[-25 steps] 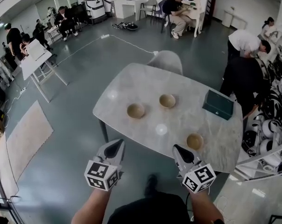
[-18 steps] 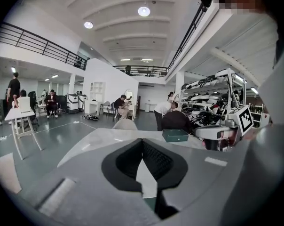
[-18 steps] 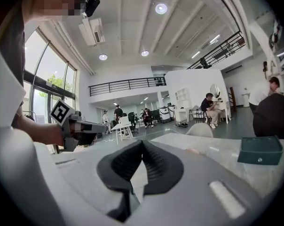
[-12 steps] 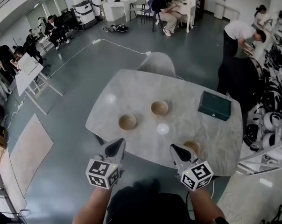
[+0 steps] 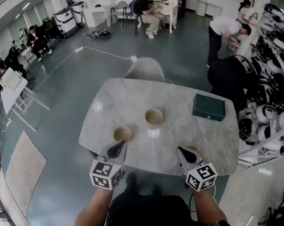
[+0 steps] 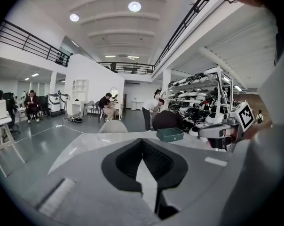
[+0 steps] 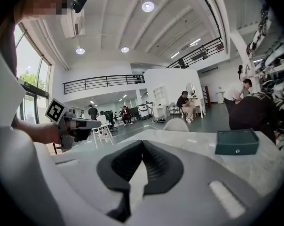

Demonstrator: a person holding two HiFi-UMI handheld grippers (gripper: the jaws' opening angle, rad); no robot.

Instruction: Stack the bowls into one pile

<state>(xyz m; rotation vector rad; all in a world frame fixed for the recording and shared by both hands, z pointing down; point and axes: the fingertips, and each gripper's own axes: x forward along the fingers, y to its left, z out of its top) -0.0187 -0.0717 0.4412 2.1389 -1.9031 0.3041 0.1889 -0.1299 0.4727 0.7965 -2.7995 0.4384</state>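
**Head view, from above.** Grey marble desk [image 5: 123, 98] bearing three tan bowls and a dark green box [image 5: 208, 107], all well apart; none yet stacked.
- Middle bowl [image 5: 153, 117]: left of the green box and slightly nearer the person.
- Left bowl [image 5: 122, 133]: farther left of the box again, close to the desk's near edge.
- Right bowl [image 5: 193, 149]: almost straight towards the person from the box, at the near edge, largely hidden behind the right gripper [image 5: 183, 153].
- All three mouth-up and round, hence no long axis to align with.

**Grippers.**
- Left gripper [image 5: 115, 150]: at the near edge, well left of the box, tip just short of the left bowl and pointing towards it.
- Left gripper view: black fingers [image 6: 125, 161] together at the tips, nothing between.
- Right gripper view: fingers [image 7: 158, 166] likewise closed and empty, green box ahead and to the right across the desk.

**Deciding relation (a judgement).**
- Each outer bowl directly ahead of the gripper on its own side: left bowl for the left hand, right bowl for the right.
- Middle bowl beyond both, roughly midway between them.
- Opening of the fingers needed ahead of any grip on a rim.
- Probable plan: either outer bowl lifted and set into the middle one.
- Risk: a closed tip nudging a bowl along the smooth marble.
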